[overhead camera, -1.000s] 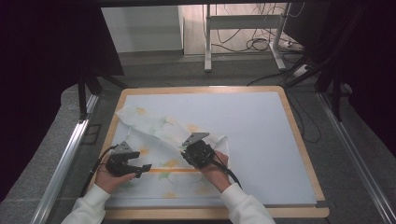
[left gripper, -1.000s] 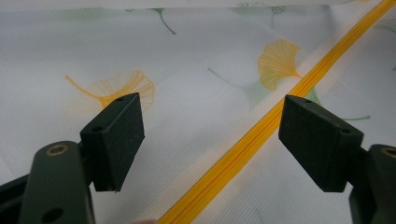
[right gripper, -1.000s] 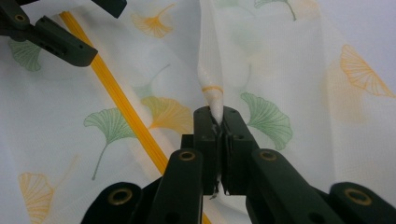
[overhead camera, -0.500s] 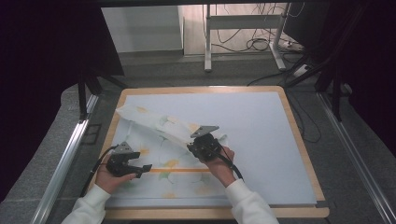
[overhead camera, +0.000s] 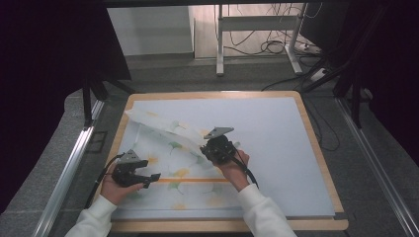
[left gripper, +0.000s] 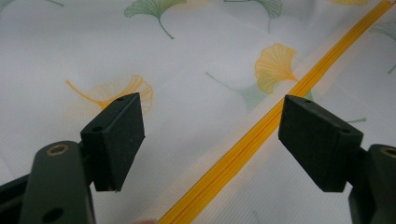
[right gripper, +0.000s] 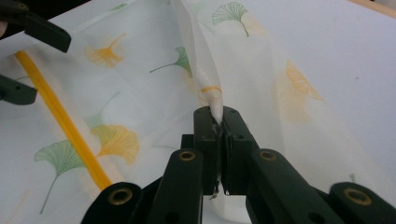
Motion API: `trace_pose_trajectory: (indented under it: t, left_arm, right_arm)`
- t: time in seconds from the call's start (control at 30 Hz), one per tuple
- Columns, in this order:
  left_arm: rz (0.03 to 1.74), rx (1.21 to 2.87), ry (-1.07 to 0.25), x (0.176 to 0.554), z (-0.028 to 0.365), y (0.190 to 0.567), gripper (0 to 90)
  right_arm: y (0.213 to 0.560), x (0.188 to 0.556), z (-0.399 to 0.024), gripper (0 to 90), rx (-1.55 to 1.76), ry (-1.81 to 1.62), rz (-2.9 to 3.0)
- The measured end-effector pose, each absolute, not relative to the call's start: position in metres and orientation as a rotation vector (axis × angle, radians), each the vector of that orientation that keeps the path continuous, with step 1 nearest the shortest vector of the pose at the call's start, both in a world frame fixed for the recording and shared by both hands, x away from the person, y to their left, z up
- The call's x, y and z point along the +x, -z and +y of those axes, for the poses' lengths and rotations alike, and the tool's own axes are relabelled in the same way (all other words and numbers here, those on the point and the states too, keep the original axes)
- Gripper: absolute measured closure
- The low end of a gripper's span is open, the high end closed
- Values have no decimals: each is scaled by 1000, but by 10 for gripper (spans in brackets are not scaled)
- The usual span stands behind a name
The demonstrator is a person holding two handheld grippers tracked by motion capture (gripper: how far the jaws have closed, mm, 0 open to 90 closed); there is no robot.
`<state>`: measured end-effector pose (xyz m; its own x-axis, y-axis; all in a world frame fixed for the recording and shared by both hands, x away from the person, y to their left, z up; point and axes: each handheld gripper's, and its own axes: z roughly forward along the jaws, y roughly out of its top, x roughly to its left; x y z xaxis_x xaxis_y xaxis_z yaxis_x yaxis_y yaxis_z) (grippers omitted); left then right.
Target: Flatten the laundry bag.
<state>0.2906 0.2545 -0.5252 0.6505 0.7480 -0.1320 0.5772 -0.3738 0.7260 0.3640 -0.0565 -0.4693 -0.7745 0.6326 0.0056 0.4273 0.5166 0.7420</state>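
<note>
Wide bare table (overhead camera: 286, 143), right gripper (right gripper: 218, 117) pinching cloth (right gripper: 201, 70) edge

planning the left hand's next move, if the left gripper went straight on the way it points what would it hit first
Probably the white leaf-print cloth right ahead of the open left gripper, close to its yellow zipper; depth is unclear.

No text, label, brand, number or sign can be read in any view. The white cloth (overhead camera: 173, 163) is printed solely with ginkgo leaves and crossed by an unmarked yellow zip (left gripper: 261, 135).
</note>
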Motion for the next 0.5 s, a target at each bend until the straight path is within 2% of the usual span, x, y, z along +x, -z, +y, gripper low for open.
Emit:
trace_pose_trajectory:
  t: [0.5]
  left_arm:
    - [1018, 2091, -272, 291, 254, 525, 222]
  right_arm:
    - [454, 403, -61, 856, 948, -1032, 2463]
